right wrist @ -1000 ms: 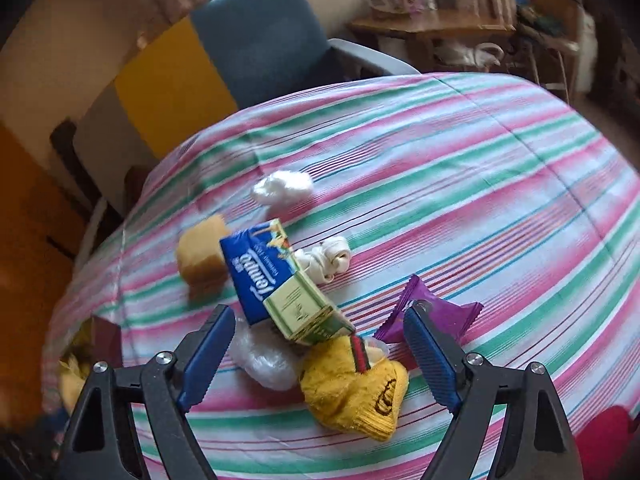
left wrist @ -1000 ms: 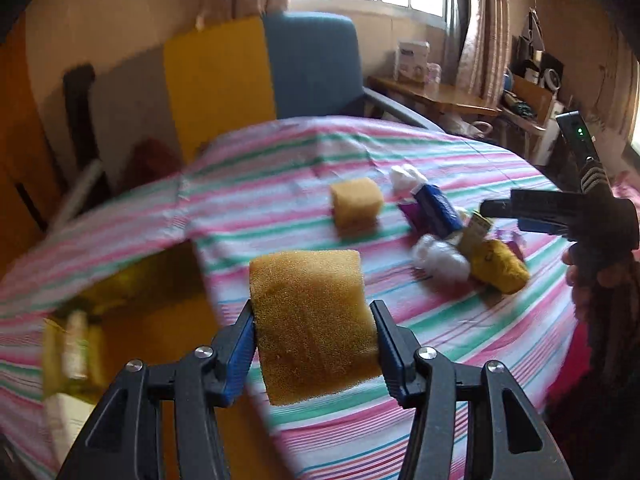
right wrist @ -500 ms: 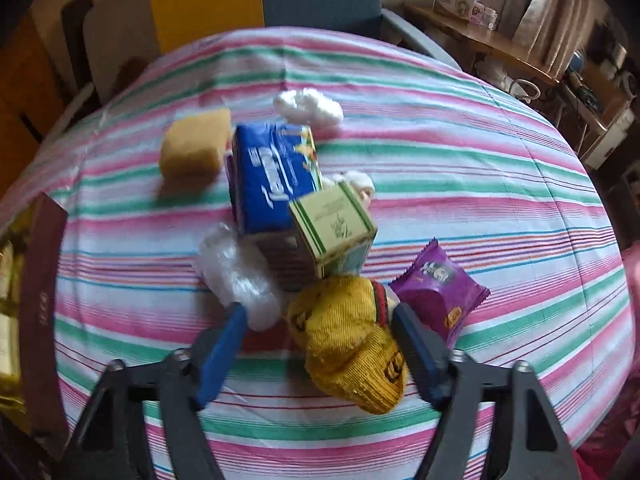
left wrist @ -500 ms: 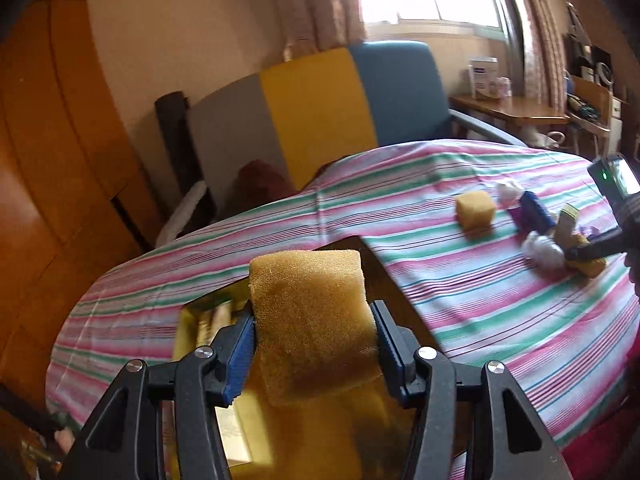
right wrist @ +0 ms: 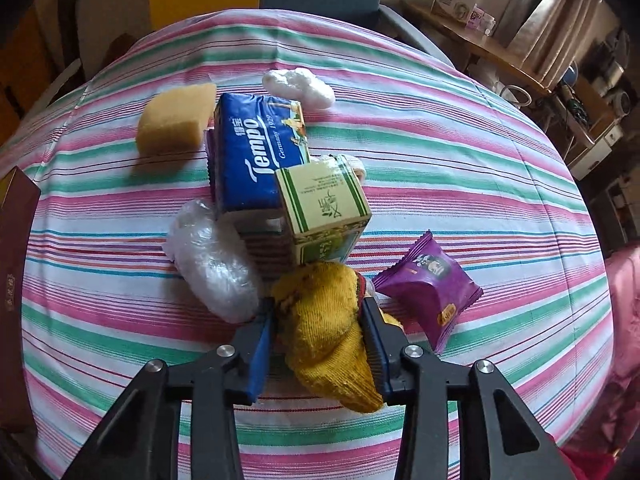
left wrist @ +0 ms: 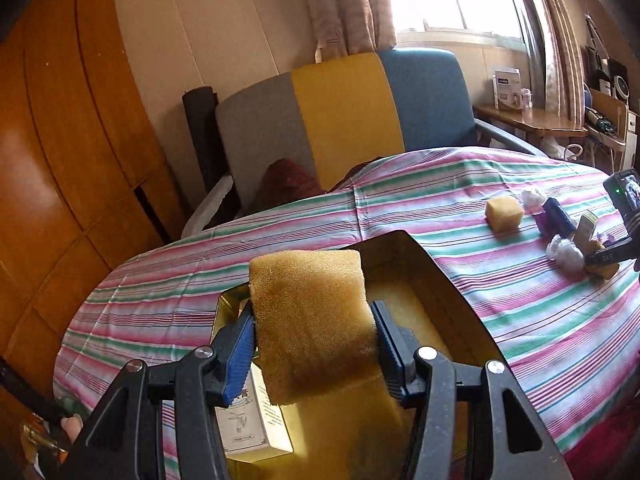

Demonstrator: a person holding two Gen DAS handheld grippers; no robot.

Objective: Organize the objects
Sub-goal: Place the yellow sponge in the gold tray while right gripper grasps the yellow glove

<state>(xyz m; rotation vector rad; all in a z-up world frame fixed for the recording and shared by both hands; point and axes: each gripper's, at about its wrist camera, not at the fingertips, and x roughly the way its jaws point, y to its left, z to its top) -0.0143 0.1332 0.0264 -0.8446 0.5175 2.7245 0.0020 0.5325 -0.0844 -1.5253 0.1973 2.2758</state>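
My left gripper (left wrist: 314,346) is shut on a yellow sponge (left wrist: 312,316) and holds it over an open gold-lined box (left wrist: 436,280) at the table's near left. A white carton (left wrist: 248,420) lies in the box. My right gripper (right wrist: 320,334) is shut on a yellow knitted sock (right wrist: 324,320) lying on the striped tablecloth (right wrist: 460,152). Past it sit a green-striped carton (right wrist: 324,208), a blue Tempo tissue pack (right wrist: 256,152), a wrapped white bundle (right wrist: 212,260), a purple snack packet (right wrist: 430,284), a second sponge (right wrist: 172,120) and a white wad (right wrist: 298,86).
A grey, yellow and blue chair (left wrist: 344,120) stands behind the table. A wooden wall (left wrist: 60,160) is at the left. A side table (left wrist: 532,120) with a box is by the window. The box's dark edge (right wrist: 16,240) shows at the left of the right wrist view.
My right gripper has come down and closed on the yellow sock. My left gripper has carried the sponge leftward over the open box.
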